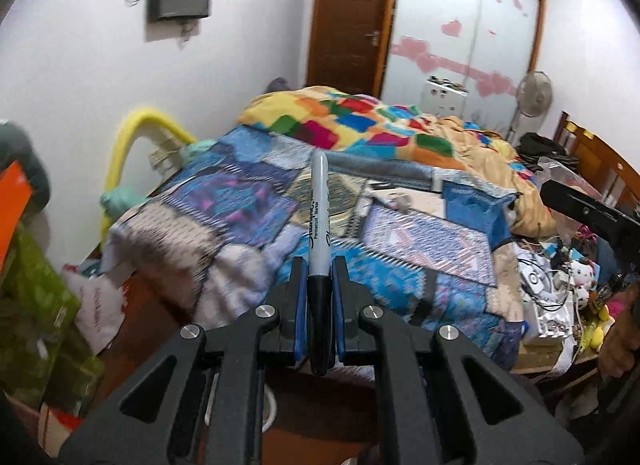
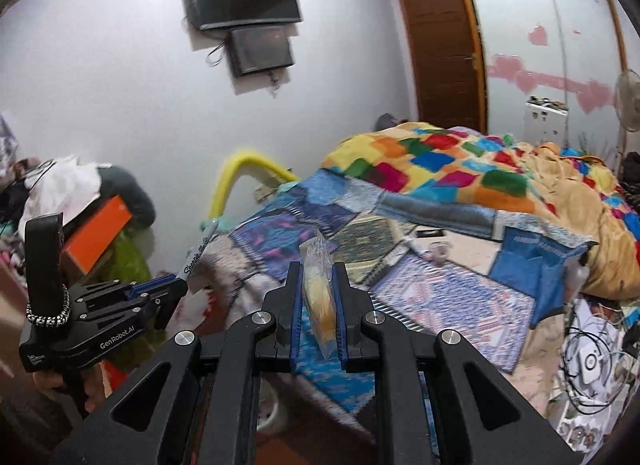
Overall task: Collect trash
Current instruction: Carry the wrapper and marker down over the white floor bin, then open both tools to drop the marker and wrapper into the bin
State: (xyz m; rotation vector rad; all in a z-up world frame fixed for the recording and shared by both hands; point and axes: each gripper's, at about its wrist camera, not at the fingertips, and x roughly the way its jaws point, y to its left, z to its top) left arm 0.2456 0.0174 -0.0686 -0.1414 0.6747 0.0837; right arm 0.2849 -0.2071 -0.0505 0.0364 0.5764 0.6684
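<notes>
Left gripper (image 1: 319,265) clamps a slim black-capped marker (image 1: 319,225); right gripper (image 2: 319,271) pinches a crinkly clear wrapper (image 2: 318,289) above the patchwork bed (image 2: 452,289).

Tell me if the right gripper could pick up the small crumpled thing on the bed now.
Probably not yet. The right gripper is shut on a small plastic bag, so its fingers are occupied, and the crumpled thing lies farther across the bed.

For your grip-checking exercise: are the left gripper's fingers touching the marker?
Touching. In the left wrist view both blue fingers press the sides of the marker, with no gap showing on either side.
</notes>
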